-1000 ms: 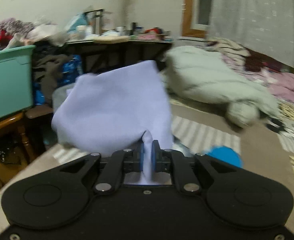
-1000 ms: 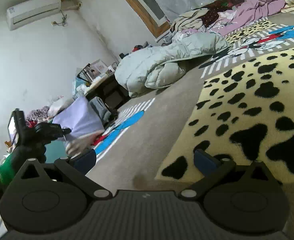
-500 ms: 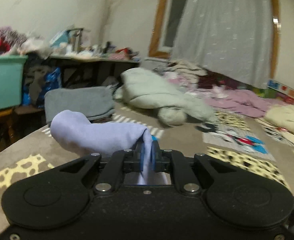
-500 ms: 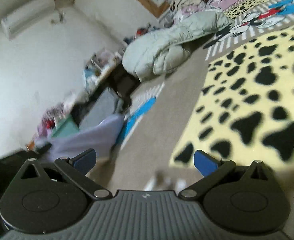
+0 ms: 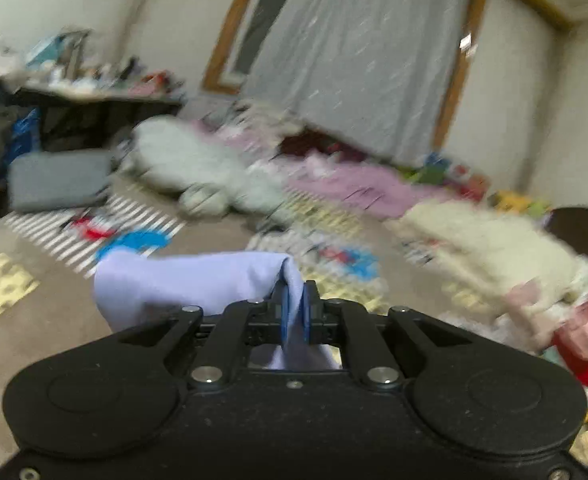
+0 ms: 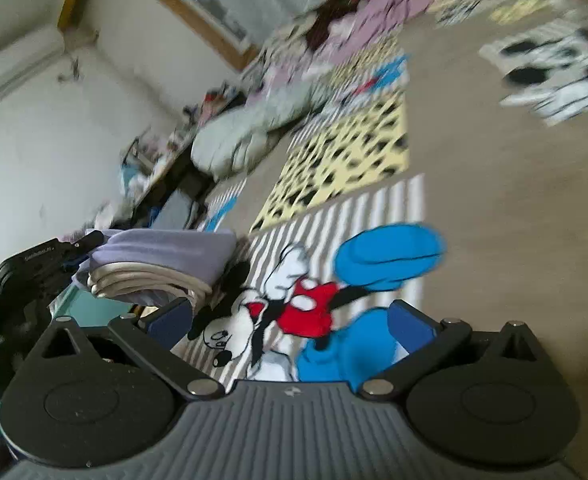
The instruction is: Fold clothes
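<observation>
My left gripper (image 5: 294,312) is shut on a folded lavender garment (image 5: 182,280), which lies out flat to the left of the fingers, held above the carpet. The same garment shows in the right wrist view (image 6: 162,252) as a folded bundle with pale layers underneath, with the left gripper's black body (image 6: 38,264) at its left end. My right gripper (image 6: 290,324) is open and empty, tilted, above a cartoon mouse print on the carpet (image 6: 278,320). The left wrist view is motion-blurred.
A grey folded cloth (image 5: 58,180) lies by a cluttered dark table (image 5: 94,108). A pale green quilt (image 5: 198,172), pink bedding (image 5: 354,184) and a cream blanket (image 5: 486,248) lie across the floor. Leopard-print carpet patch (image 6: 342,160). A teal bin (image 6: 90,300) sits under the garment.
The left gripper has swung right with the lavender garment, which dropped from hanging upright to lying flat and low. The right gripper has tipped down toward the cartoon carpet, still open.
</observation>
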The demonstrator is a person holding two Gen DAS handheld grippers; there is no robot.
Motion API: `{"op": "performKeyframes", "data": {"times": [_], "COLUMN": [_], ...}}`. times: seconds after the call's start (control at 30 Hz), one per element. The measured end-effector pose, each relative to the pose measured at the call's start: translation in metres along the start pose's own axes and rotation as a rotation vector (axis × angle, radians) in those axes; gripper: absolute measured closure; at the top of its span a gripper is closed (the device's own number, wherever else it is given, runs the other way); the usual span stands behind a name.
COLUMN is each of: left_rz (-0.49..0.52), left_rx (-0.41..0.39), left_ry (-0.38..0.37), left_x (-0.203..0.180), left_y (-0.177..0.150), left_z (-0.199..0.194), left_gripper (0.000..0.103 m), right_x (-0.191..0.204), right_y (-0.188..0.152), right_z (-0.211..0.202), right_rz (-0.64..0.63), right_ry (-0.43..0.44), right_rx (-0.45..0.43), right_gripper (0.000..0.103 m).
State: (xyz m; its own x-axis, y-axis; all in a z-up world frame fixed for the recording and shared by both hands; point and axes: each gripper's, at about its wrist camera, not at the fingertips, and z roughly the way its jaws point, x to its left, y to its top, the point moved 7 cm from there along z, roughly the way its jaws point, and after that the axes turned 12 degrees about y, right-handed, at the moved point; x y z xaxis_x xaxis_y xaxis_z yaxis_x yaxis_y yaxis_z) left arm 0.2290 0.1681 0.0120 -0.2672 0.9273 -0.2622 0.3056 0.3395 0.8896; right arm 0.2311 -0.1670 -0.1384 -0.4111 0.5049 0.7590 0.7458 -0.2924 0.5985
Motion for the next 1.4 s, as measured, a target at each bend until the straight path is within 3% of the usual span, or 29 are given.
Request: {"op": "performKeyframes", "data": {"times": [0.1,0.2,0.3,0.37,0.47,0.57,0.6,0.63,0.67,0.7,0.73,0.93,1.03,1.17,1.27,1.4], "left_rz": [-0.04,-0.004,0.145,0.338,0.597,0.778,0.785,0.769,0.751,0.736,0.721,0.596,0.484,0.323,0.196,0.024], "left_rx": [0.023,0.027,0.079,0.092,0.138,0.165,0.186,0.205,0.224,0.232,0.239,0.256,0.254,0.256,0.273,0.306], "left_ry": [-0.066,-0.135,-0.207,-0.254,-0.344,-0.405,-0.434,-0.46,-0.485,-0.495,-0.505,-0.5,-0.443,-0.272,-0.146,-0.031], "left_x": [-0.024,-0.053,-0.091,-0.121,-0.164,-0.193,-0.2,-0.203,-0.206,-0.208,-0.207,-0.178,-0.154,-0.102,-0.061,-0.011], "left_y": [0.006,0.001,-0.031,-0.065,-0.135,-0.199,-0.217,-0.227,-0.236,-0.242,-0.245,-0.236,-0.221,-0.202,-0.192,-0.184], "left_z": [-0.008,-0.02,-0.028,-0.036,-0.043,-0.049,-0.051,-0.053,-0.055,-0.059,-0.062,-0.087,-0.084,-0.062,-0.038,-0.002], "left_gripper": [0.099,0.099,0.099,0.099,0.099,0.097,0.095,0.094,0.084,0.067,0.062,0.061,0.057,0.052,0.047,0.042], "right_x": [0.001,-0.001,-0.007,-0.011,-0.017,-0.026,-0.03,-0.033,-0.037,-0.04,-0.043,-0.045,-0.039,-0.019,0.002,0.029], "right_y": [0.004,0.002,-0.002,-0.009,-0.018,-0.025,-0.027,-0.029,-0.029,-0.029,-0.029,-0.025,-0.028,-0.036,-0.042,-0.046], "right_z": [-0.048,-0.079,-0.096,-0.105,-0.117,-0.131,-0.136,-0.141,-0.147,-0.153,-0.16,-0.17,-0.157,-0.12,-0.088,-0.039], "right_rz": [0.003,0.032,0.055,0.066,0.088,0.131,0.146,0.162,0.176,0.19,0.202,0.146,0.072,-0.076,-0.196,-0.356], "right_ry": [-0.025,-0.032,-0.046,-0.059,-0.081,-0.095,-0.099,-0.102,-0.108,-0.113,-0.118,-0.151,-0.166,-0.194,-0.218,-0.257], "right_rx": [-0.059,-0.105,-0.125,-0.132,-0.147,-0.173,-0.184,-0.196,-0.211,-0.228,-0.249,-0.269,-0.226,-0.123,-0.047,0.035], "right_gripper": [0.0,0.0,0.0,0.0,0.0,0.0,0.0,0.0,0.0,0.0,0.0,0.0,0.0,0.002,0.011,0.014]}}
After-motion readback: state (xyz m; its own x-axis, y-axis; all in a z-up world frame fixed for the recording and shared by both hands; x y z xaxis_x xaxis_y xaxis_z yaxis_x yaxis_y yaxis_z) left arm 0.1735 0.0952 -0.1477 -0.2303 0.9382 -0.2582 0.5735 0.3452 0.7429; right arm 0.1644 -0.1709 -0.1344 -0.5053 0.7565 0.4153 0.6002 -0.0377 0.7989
